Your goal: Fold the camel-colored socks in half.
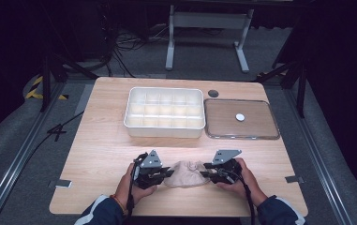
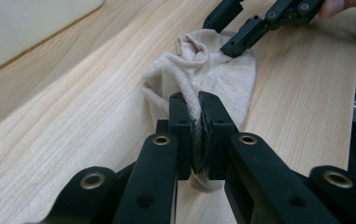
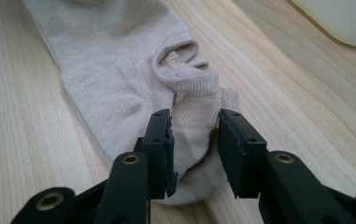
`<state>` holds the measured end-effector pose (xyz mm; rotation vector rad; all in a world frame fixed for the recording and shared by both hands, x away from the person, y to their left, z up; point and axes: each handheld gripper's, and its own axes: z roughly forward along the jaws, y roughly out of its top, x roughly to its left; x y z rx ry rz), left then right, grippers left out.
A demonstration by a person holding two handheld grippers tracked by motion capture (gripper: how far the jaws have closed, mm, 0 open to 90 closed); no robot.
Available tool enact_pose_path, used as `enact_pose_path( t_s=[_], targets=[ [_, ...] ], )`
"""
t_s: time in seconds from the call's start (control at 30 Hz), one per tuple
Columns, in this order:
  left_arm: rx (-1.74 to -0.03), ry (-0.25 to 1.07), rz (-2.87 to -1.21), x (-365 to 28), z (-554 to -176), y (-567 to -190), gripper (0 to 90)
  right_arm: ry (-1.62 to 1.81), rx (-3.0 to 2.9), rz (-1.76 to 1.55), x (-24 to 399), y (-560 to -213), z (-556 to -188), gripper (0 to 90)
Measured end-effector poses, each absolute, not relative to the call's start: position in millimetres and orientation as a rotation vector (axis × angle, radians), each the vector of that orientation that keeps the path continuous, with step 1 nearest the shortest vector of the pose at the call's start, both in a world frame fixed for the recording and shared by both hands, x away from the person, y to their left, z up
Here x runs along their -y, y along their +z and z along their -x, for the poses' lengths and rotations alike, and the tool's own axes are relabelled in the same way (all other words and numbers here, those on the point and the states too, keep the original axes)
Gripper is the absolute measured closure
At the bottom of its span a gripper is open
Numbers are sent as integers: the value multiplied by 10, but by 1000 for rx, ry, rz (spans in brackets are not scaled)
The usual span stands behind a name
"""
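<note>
- The beige sock [image 1: 184, 174] lies crumpled on the wooden table [image 1: 101, 150], near the edge closest to the person. It's the landmark here, so everything below is placed off it.
- The left gripper [image 1: 167, 173] sits at the sock's left end, held in the person's left hand [image 1: 136, 185]. From the high view it's hard to say more than that it touches the fabric.
- The left gripper view settles it: the left gripper's [image 2: 199, 128] jaws are pinched tight on a ribbed fold of the sock [image 2: 213, 79], with cloth squeezed between the pads and a bit poking out below.
- That same view also catches the right gripper [image 2: 224, 30] at the far end of the sock, its tips down at the fabric.
- The right gripper [image 1: 205, 171] is at the sock's right end, in the right hand [image 1: 241, 180].
- In the right gripper view, the right gripper [image 3: 194, 140] has its jaws parted a moderate way, straddling the sock's [image 3: 119, 84] cuff end. The fabric sits in the gap and isn't clamped.
- Beyond the sock, further up the table, there's a white compartment tray [image 1: 164, 112], visible in full from the high view.
- Right of that tray lies a clear lid [image 1: 241, 118] with a white round sticker-like dot [image 1: 240, 117] on it.
- A small dark round thing [image 1: 213, 93] sits on the table past the lid; too small to tell what.
</note>
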<state>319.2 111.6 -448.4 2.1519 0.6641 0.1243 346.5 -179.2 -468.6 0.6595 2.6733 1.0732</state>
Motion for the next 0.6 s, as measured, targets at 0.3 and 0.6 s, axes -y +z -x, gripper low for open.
enact_pose_path(
  t_s=[0.3,0.6],
  targets=[
    [-645,125,-2141,-1002,-3220,-4444,852,1088,-2674,-666,1740,-4701,-3461,667],
    [-629,116,-2140,-909,-3238,-4446,857,1086,-2675,-657,1720,-4700,-3458,673]
  ],
)
